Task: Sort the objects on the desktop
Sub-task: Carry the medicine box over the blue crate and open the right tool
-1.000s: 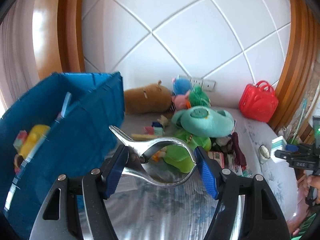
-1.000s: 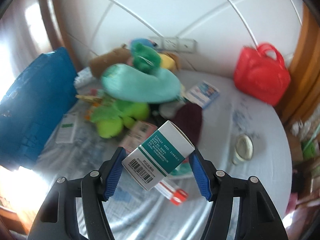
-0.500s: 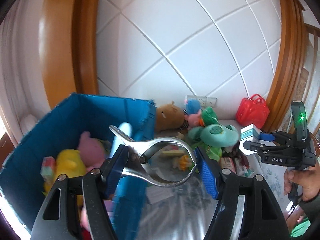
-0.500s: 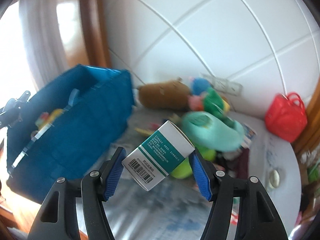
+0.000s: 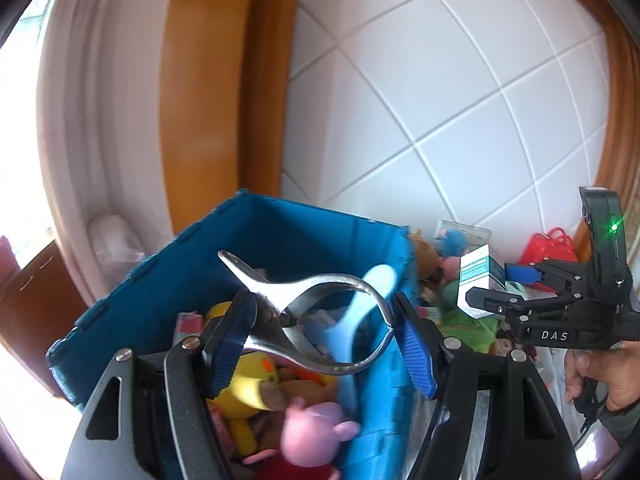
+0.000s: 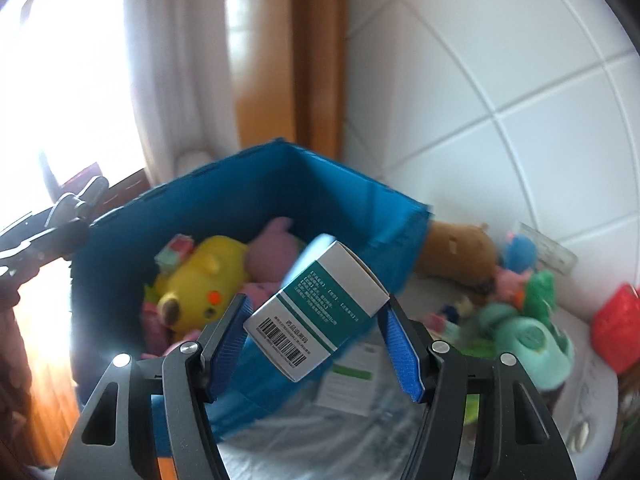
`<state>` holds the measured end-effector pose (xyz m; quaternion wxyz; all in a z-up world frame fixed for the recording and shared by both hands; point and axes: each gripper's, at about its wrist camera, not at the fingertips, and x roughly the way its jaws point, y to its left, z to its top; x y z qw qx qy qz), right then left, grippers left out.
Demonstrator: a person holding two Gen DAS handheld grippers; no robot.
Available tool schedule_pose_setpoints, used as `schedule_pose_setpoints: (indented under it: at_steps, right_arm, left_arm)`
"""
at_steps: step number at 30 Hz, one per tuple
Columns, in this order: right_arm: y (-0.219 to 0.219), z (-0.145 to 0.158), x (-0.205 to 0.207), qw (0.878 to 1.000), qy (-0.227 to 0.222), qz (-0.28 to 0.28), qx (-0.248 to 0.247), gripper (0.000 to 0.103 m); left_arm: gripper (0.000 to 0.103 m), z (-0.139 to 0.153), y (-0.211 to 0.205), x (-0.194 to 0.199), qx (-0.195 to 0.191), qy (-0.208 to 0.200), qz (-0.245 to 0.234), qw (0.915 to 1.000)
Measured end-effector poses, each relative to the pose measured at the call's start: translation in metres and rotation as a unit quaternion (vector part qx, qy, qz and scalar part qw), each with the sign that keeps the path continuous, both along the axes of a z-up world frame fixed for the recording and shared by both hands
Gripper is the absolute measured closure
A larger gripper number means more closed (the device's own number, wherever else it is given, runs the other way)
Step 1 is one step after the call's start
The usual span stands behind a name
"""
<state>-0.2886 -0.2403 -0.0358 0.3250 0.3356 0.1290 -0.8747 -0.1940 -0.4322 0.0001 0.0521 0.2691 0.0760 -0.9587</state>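
My left gripper [image 5: 322,334] is shut on a shiny metal clamp [image 5: 308,320] and hangs over the open blue fabric bin [image 5: 288,232]. Inside the bin lie a yellow plush [image 5: 248,384] and a pink plush [image 5: 316,436]. My right gripper [image 6: 316,338] is shut on a white and green medicine box [image 6: 320,308], held in the air just right of the bin [image 6: 360,200]. The same box [image 5: 480,284] shows in the left wrist view, to the right of the bin and above the toy pile.
Plush toys crowd the surface right of the bin: a brown one [image 6: 460,248], a green one [image 6: 528,336]. A red bag [image 6: 616,332] stands at the far right. A white leaflet [image 6: 352,376] lies beside the bin. A tiled wall and wooden frame stand behind.
Both grippers have swung left and up toward the bin. The clamp now hangs over its opening, and the medicine box has come close to the bin's right wall.
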Motion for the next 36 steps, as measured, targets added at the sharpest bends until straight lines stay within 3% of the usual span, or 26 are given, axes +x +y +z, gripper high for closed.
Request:
schedule_pose_setpoints:
  at_steps: [10, 17, 18, 19, 20, 21, 23, 31, 36]
  right_arm:
    - [-0.08, -0.001, 0.0, 0.998, -0.002, 0.053, 0.019, 0.039]
    - [-0.11, -0.002, -0.005, 0.997, -0.003, 0.068, 0.025, 0.039]
    - [-0.112, -0.001, -0.006, 0.997, -0.001, 0.067, 0.025, 0.038]
    - [-0.114, -0.001, -0.006, 0.998, 0.002, 0.066, 0.025, 0.037]
    - [-0.116, -0.001, -0.007, 0.998, 0.004, 0.065, 0.025, 0.033]
    - [-0.118, 0.0, -0.007, 0.998, 0.007, 0.064, 0.025, 0.019]
    - [-0.119, 0.0, -0.008, 0.998, 0.012, 0.062, 0.024, 0.004]
    - [-0.11, -0.001, -0.003, 0.998, 0.008, 0.062, 0.02, 0.004]
    - [-0.097, 0.0, 0.005, 0.998, 0.006, 0.067, 0.016, 0.004]
  left_arm:
    - [0.035, -0.01, -0.043, 0.003, 0.0, -0.007, 0.033, 0.9994]
    - [0.034, -0.009, -0.06, 0.007, 0.006, 0.009, 0.049, 0.9988]
    - [0.03, -0.008, -0.061, 0.008, 0.001, 0.015, 0.059, 0.9981]
    - [0.003, -0.007, -0.062, 0.009, -0.004, 0.021, 0.071, 0.9972]
    - [0.0, -0.006, -0.063, 0.009, -0.006, 0.025, 0.077, 0.9967]
    - [0.0, -0.006, -0.063, 0.009, -0.003, 0.022, 0.077, 0.9968]
    - [0.0, -0.009, -0.064, 0.009, 0.0, 0.015, 0.078, 0.9968]
    - [0.0, -0.017, -0.061, 0.014, 0.0, -0.002, 0.082, 0.9966]
    - [0.0, -0.015, -0.033, 0.014, -0.008, -0.007, 0.076, 0.9971]
